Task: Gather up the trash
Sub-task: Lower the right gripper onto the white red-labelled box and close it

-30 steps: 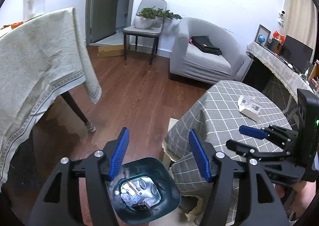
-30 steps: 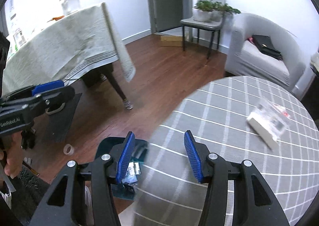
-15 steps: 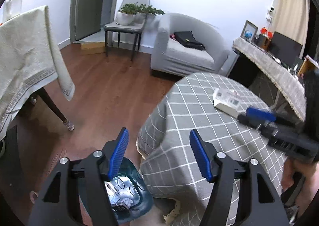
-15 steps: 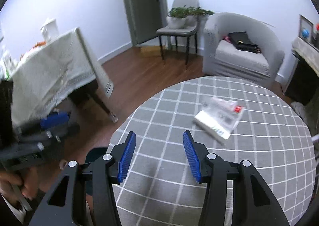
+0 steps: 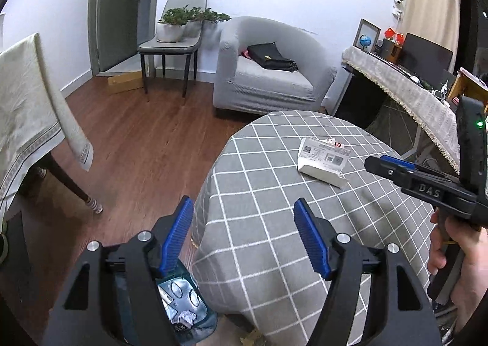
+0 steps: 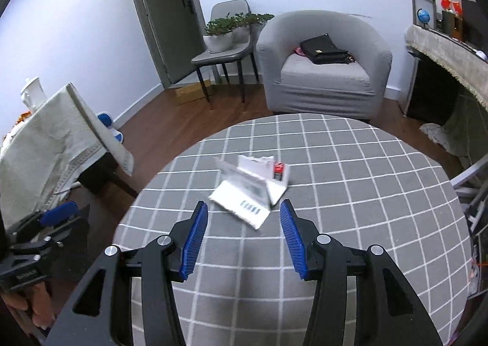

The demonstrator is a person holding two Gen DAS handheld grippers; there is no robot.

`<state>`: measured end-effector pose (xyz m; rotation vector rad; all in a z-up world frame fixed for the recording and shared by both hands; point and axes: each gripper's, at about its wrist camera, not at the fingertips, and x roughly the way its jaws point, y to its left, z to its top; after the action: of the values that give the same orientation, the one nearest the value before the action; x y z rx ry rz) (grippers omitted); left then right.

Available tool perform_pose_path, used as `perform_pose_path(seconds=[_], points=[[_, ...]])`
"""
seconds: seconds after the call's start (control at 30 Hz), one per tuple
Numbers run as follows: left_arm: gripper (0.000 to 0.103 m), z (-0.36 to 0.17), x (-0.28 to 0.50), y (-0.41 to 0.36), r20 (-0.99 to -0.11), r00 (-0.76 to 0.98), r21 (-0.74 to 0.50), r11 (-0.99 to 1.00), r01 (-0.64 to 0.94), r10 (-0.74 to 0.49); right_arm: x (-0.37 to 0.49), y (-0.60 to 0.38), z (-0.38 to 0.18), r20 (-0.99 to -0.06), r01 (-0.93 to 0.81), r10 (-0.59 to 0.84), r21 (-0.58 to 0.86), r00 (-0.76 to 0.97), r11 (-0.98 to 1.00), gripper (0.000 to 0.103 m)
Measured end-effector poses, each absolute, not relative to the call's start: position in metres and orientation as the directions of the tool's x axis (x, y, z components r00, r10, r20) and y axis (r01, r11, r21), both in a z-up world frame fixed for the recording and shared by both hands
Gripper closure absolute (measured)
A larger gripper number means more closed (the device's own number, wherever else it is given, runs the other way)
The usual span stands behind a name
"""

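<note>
Right tool [image 6: 244, 224] is spread with nothing between the pads, aimed down at the one piece of trash left on the surface [image 6: 366, 193]: a torn white packet [image 6: 248, 190], crumpled open with a red bit at its far end, sitting just beyond the fingertips at 12 o'clock. The line-up looks deliberate, jaws straddling the packet's near edge for a straight push-and-pinch. Left tool [image 5: 244, 233] is also empty; its jaws have just been opening wider, with nothing between them. It hangs over the surface's near-left rim, probably parked there because the bin [image 5: 183, 303] sits on the floor right below, at 7 o'clock in its view, so a drop-off is short. Count: one packet on the grey checked cloth, one bin, already holding several crumpled and foil-looking scraps (exact number not readable), two tools, both free. In the left view, the right tool [image 5: 387, 163] comes in from 3 o'clock, near the packet but not touching.
</note>
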<state>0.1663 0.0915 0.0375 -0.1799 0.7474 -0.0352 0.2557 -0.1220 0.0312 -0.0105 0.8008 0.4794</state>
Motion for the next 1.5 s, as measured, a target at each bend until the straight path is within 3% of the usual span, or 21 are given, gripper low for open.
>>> perform_pose_path(seconds=[0.33, 0.53, 0.73, 1.13, 1.33, 1.5], points=[[0.031, 0.016, 0.175, 0.098, -0.697, 0.704, -0.186, 0.983, -0.001, -0.131, 0.288, -0.112, 0.012, -0.711, -0.515, 0.415, 0.087, 0.567, 0.853, 0.072], [0.031, 0.001, 0.180, 0.108, -0.726, 0.660, -0.283, 0.959, -0.027, -0.195, 0.300, -0.091, 0.014, -0.714, -0.571, 0.412, 0.021, 0.566, 0.821, 0.072], [0.031, 0.005, 0.179, 0.101, -0.718, 0.665, -0.279, 0.960, -0.006, -0.205, 0.314, -0.076, 0.003, -0.746, -0.607, 0.386, -0.031, 0.542, 0.794, 0.076], [0.031, 0.000, 0.180, 0.073, -0.733, 0.652, -0.209, 0.976, 0.060, -0.197, 0.313, -0.073, -0.007, -0.775, -0.646, 0.425, 0.028, 0.468, 0.763, 0.088], [0.031, 0.003, 0.181, 0.070, -0.720, 0.652, -0.254, 0.965, 0.073, -0.238, 0.313, -0.070, -0.007, -0.773, -0.649, 0.453, 0.071, 0.444, 0.758, 0.101], [0.031, 0.003, 0.182, 0.075, -0.704, 0.651, -0.318, 0.946, 0.070, -0.284, 0.304, -0.068, -0.005, -0.767, -0.662, 0.464, 0.069, 0.444, 0.747, 0.102]])
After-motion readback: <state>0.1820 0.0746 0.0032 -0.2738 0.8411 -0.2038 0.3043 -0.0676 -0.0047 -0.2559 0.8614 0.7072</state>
